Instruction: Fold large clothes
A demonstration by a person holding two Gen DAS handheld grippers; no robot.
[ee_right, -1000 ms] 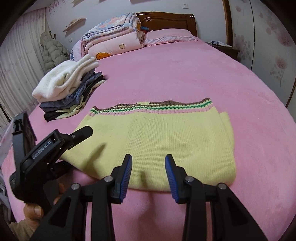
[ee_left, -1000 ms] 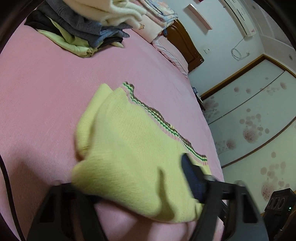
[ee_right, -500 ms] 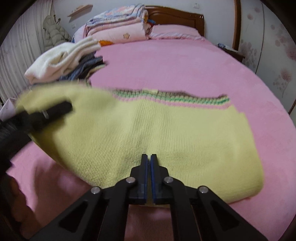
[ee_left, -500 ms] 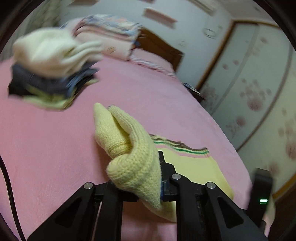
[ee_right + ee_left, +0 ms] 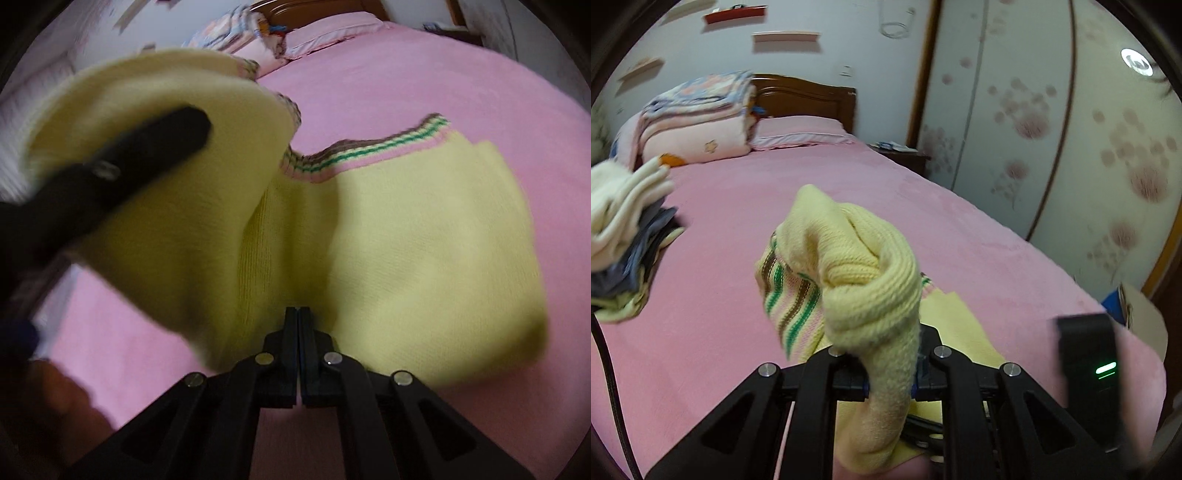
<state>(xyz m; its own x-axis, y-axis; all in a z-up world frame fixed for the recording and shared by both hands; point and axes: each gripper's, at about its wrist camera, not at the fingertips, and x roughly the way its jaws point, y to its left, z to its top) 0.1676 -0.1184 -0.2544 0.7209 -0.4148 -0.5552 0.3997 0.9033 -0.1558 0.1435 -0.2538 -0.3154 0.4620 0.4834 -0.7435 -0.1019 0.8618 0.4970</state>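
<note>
Left tool (image 5: 890, 369) clenched on bunched corner of pale yellow knitted sweater with striped hem (image 5: 857, 280), lifted above pink bed (image 5: 720, 332). Right tool (image 5: 297, 325) pinches sweater's near edge (image 5: 424, 251); remainder lies flat.

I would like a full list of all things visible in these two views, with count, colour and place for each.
sweater: one, pale yellow with striped hem, on the bed, one side lifted
bed cover: one, pink, under everything
pile of folded clothes: one, cream, grey-blue and yellow-green, left side of the bed
folded quilts: one stack, pink and patterned, at the headboard
pillow: one, pink, beside the quilts
headboard: one, dark brown wood
wardrobe doors: pale with pink flowers, right wall
wall shelves: several, on the back wall
left gripper: black, shut on the sweater
right gripper: black, shut at the sweater's near edge
</note>
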